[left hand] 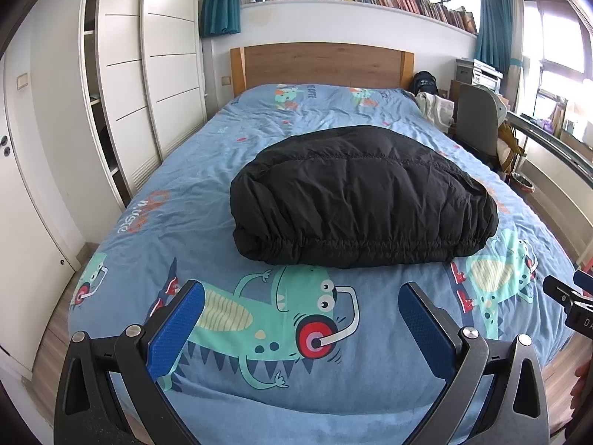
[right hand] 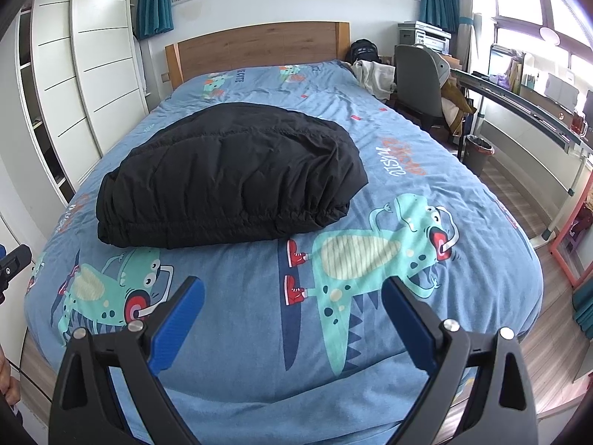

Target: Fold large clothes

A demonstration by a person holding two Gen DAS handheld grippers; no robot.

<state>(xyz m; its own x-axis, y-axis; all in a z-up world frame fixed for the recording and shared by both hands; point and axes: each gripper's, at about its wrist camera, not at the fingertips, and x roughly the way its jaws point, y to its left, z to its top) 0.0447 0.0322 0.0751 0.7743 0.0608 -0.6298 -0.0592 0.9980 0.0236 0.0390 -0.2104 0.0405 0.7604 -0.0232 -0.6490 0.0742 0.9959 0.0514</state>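
Black, puffy folded jacket lies on the bed; both grippers' jaws gape wide, empty.

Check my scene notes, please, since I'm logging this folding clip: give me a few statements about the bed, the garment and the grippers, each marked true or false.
1. The puffy black padded garment lies folded in a bundle on the blue cartoon-monster bedcover. True.
2. The left hand-held gripper is clamped on the garment. False: it is open, holding nothing, short of the garment.
3. The right hand-held gripper is open. True.
4. The wooden headboard is bright red metal. False: it is light brown wood.
5. A grey chair stands beside the bed. True.
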